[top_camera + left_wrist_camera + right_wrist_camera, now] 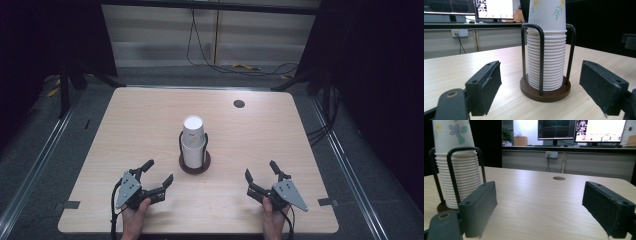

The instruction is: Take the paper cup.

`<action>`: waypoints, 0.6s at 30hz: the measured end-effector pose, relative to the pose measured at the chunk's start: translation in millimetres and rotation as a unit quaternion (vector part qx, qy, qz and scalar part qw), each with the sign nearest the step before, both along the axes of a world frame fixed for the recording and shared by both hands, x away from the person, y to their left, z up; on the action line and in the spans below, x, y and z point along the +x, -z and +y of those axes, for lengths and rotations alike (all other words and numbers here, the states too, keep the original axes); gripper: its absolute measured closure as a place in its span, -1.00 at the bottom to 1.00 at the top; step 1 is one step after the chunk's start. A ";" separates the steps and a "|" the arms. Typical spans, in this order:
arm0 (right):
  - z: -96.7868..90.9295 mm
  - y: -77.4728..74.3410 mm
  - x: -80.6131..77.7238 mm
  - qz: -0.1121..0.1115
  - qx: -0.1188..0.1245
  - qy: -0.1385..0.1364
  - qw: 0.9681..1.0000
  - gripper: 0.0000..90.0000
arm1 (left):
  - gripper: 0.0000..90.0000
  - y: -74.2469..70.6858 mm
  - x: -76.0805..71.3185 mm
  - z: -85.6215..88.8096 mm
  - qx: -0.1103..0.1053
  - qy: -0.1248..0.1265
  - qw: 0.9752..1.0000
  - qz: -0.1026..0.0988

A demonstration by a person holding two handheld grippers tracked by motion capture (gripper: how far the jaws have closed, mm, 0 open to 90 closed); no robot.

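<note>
From the high view, the stack of paper cups (193, 142) stands upright in its wire holder (194, 162) near the middle of the bench (150, 120), and its long axis runs straight up. The left tool (156, 176) sits on the near left side of the holder with its jaws wide apart and nothing between them; the right tool (261, 176) sits on the near right side, equally wide and empty. Of the two, the left tool looks the nearer to the holder, so I judge it better placed to reach in. In the left gripper view, the stack of paper cups (546, 60) rises straight ahead, centred between the two spread jaws but well beyond their tips, the holder (545, 91) resting flat on the bench. In the right gripper view, the stack of paper cups (457, 173) stands off to the left, beyond the left jaw, so this tool points past the holder rather than at it.
</note>
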State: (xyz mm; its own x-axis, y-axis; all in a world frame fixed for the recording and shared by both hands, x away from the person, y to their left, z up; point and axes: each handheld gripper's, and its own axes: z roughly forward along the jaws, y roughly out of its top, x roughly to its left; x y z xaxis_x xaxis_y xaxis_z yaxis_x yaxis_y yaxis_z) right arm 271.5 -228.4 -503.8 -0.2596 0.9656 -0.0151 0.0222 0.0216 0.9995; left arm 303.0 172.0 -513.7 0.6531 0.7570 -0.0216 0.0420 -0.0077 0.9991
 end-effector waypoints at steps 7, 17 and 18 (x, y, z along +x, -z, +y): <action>1.3 -1.2 0.4 0.012 -0.013 -0.028 0.999 -0.72 | -0.62 0.0 -0.1 0.3 0.000 0.002 1.000 0.000; 12.8 -3.4 13.1 0.056 -0.025 -0.042 0.997 -0.72 | -0.62 0.0 0.0 0.3 0.000 0.009 1.000 -0.001; 14.3 -3.6 15.0 0.061 -0.021 -0.054 0.996 -0.72 | -0.62 0.1 -0.1 -0.1 -0.003 0.008 1.000 -0.001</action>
State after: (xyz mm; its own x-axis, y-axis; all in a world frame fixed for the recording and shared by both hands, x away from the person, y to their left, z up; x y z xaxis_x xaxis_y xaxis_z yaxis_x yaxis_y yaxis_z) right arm 286.5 -214.1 -500.2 -0.3636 0.9314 -0.0169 0.1386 0.0720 0.9877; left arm 302.9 171.9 -513.7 0.6646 0.7467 -0.0252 0.0406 -0.0024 0.9992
